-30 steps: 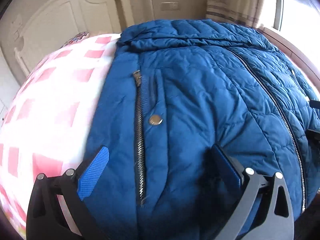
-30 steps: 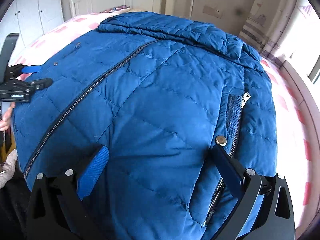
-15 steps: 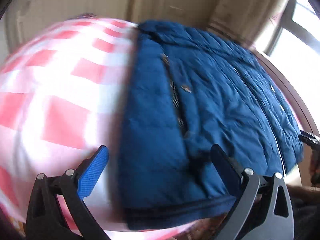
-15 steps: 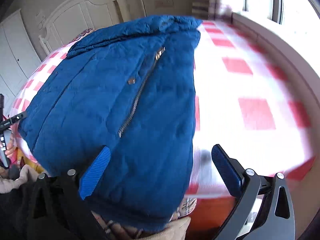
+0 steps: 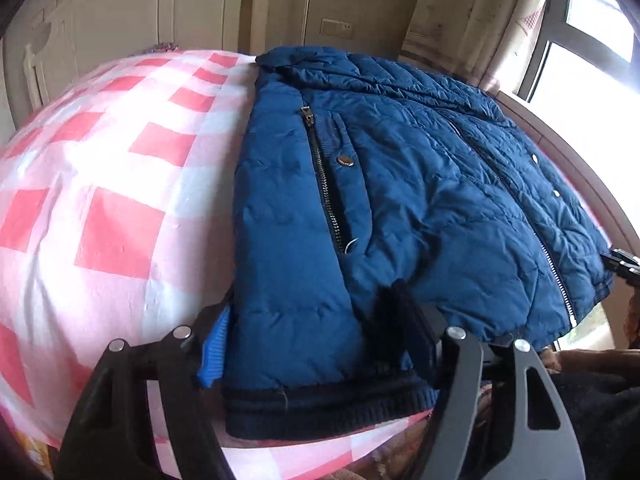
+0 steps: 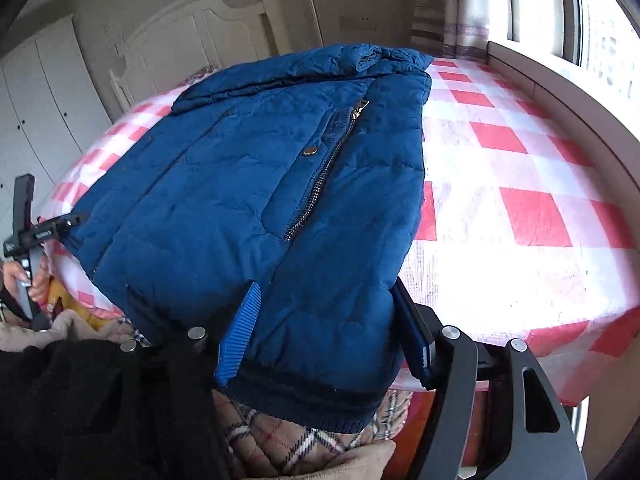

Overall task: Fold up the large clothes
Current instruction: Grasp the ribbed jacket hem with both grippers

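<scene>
A blue quilted jacket [image 5: 400,200] lies front up on a bed with its collar toward the headboard. My left gripper [image 5: 312,344] is at its near left hem corner. Its jaws are closing, and both pads touch the puffy fabric bunched between them. My right gripper [image 6: 326,340] is at the near right hem corner of the jacket [image 6: 260,200]. Its jaws are closing too, with the dark ribbed hem between the pads. Each gripper also shows at the edge of the other's view, the right gripper [image 5: 624,264] and the left gripper [image 6: 44,232], the latter in a hand [image 6: 24,276].
The red and white checked sheet [image 5: 100,200] covers the bed on both sides of the jacket. A white headboard [image 5: 120,20] and a white wardrobe [image 6: 40,100] stand behind. A window ledge [image 6: 560,92] runs along the right. A plaid cloth [image 6: 300,440] hangs below the bed's near edge.
Both grippers have slid outward from over the jacket's middle to its two near hem corners. Their jaws have narrowed onto the fabric.
</scene>
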A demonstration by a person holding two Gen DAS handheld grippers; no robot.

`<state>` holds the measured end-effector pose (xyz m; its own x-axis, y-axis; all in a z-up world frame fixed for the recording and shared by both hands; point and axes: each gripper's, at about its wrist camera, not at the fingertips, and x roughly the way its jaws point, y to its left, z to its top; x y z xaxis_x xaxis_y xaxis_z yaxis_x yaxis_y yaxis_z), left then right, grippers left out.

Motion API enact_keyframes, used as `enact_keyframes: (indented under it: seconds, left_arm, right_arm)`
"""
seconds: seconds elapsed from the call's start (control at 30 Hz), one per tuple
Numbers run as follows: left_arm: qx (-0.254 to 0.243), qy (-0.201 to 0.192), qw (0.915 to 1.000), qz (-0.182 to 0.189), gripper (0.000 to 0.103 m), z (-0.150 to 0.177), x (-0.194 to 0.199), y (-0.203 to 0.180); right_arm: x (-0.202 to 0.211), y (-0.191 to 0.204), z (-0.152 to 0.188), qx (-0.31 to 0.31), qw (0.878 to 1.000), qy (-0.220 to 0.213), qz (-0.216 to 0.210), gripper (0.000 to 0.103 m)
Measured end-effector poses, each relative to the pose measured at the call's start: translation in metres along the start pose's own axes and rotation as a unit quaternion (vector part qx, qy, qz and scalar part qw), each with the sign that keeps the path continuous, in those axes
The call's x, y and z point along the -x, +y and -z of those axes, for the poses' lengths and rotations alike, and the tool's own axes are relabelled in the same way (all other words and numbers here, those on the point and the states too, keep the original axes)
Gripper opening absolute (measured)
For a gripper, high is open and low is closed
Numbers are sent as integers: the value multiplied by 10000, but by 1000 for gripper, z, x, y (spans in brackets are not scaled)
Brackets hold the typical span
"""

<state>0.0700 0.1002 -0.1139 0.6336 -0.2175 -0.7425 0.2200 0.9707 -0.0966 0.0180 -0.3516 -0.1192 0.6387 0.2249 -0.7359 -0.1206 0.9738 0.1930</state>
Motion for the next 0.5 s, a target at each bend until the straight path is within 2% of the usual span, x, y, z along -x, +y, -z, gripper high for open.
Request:
enact_keyframes:
  seconds: [0.07,0.1,0.17,0.23,0.3,0.4,0.5]
  left_arm:
    - [-24,28,9999,-141,78,-2,-3,-6]
    - [-52,33,9996,-277,77,-3,-5,-11]
    - [-88,-53,9994,-320,72,-3,-5,-16]
    - [-85,-116,9993,-341,72,-2,-4,-16]
    - [28,-101,9994,-319,79,-1,-5,-11]
    - [-51,-44,9996,-278,83,-1,-6,-8]
    - [-83,-46,9993,-355,80,-1,-7,-11]
  right_arm:
    - [-1,8,0,125,9998,4,165,64]
    - [-2,11,0,180,9995,-15,245,64]
    - [-3,11,0,153,9995,-74,260,64]
    - [-4,9,0,99,9996,-150,228,64]
    - [-3,4,0,-2,9998,-134,112,64]
    - [3,-3,0,-66,10000,27,-27,65]
    - [4,-2,3,-3,10000,11,-3,68]
